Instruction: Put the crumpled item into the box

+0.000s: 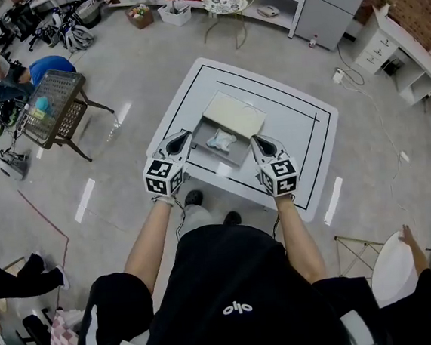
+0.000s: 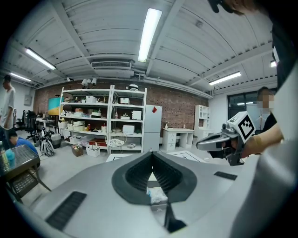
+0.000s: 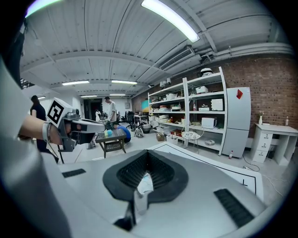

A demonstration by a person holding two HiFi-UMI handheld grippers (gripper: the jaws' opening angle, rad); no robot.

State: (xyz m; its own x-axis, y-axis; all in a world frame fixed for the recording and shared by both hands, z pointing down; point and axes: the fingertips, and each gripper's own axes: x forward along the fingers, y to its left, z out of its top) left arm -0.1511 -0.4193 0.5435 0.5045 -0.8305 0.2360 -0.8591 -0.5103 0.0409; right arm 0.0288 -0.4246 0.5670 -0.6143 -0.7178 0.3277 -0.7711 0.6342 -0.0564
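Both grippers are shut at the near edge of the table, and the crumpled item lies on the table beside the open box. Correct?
Not quite. The head view shows the crumpled item inside the open box, not beside it. The left gripper and right gripper are indeed shut at the near edge of the table.

On your black shirt (image 1: 237, 308) a white logo reads roughly "oUo", well behind the left gripper (image 1: 184, 136) fingers (image 1: 176, 144); nothing else legible
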